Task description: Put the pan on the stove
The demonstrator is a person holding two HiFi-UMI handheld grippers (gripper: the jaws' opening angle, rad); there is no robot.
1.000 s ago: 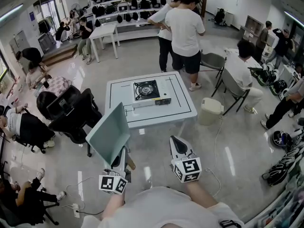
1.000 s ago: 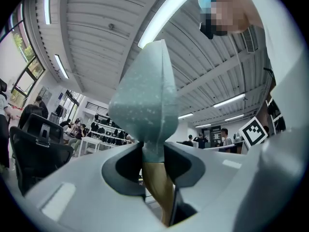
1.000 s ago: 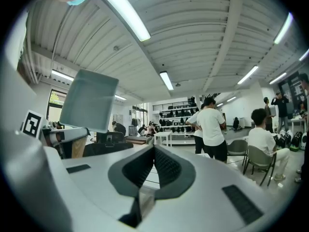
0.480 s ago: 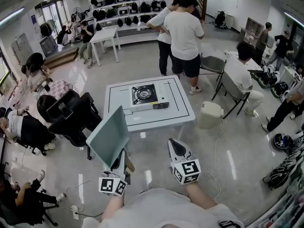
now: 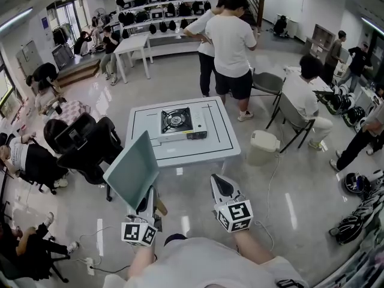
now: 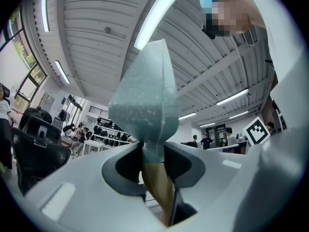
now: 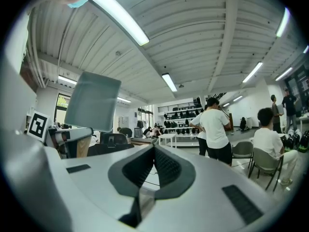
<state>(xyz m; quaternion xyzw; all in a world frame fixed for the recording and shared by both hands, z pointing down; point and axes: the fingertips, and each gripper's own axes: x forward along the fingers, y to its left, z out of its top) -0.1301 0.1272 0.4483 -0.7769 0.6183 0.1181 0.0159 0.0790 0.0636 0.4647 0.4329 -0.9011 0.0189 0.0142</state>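
Observation:
My left gripper is shut on the wooden handle of a pale teal square pan, which stands upright above the jaws, low and left in the head view. The left gripper view shows the pan edge-on, rising from between the pads. A portable gas stove sits on a white table some way ahead across the floor. Beside the left one, my right gripper is shut with nothing in it; its own view shows the jaws meeting, with the pan off to the left.
A black office chair stands left of the table and a white bin at its right. Two people in white shirts stand behind the table. A seated person and grey chairs are at the right.
The table and stove have slid left in the head view and look slightly closer. Both grippers keep their pose, and the pan stays held.

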